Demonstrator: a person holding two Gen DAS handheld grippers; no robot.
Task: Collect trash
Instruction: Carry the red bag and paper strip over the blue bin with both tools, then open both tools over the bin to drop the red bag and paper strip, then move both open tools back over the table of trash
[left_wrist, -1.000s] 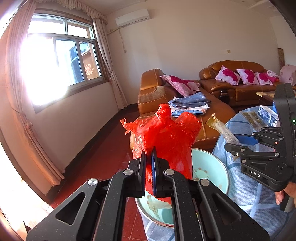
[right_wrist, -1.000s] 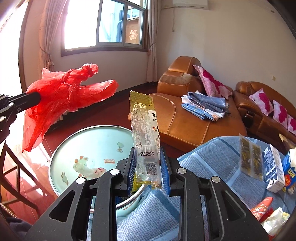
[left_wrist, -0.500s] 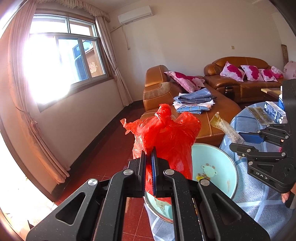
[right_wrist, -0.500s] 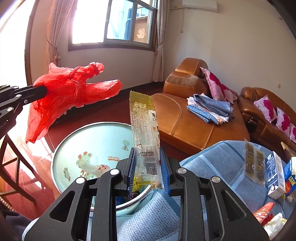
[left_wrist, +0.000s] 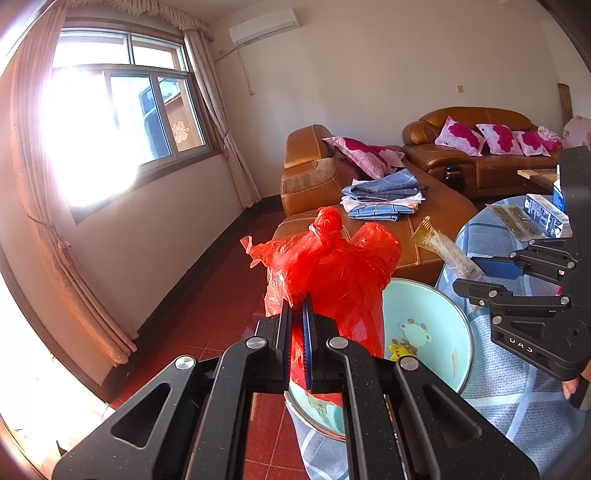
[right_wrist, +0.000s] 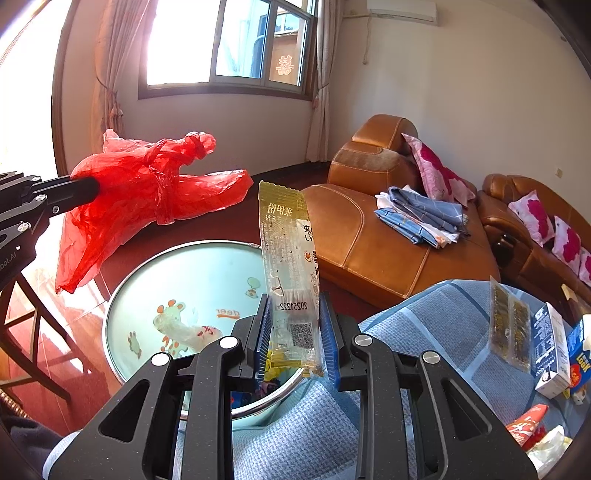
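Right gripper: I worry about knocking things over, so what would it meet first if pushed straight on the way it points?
Probably the light blue basin: the right gripper, shut on the snack wrapper, points down over its near rim. Depth is uncertain.

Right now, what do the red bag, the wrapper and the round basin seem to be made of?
Red bag: thin plastic film, glossy; it crinkles and light passes through.
Wrapper: clear plastic film with gold print; the basin shows through it.
Basin: probably enamelled metal, given its glossy pale-blue coat and silvery rim; could be plastic.
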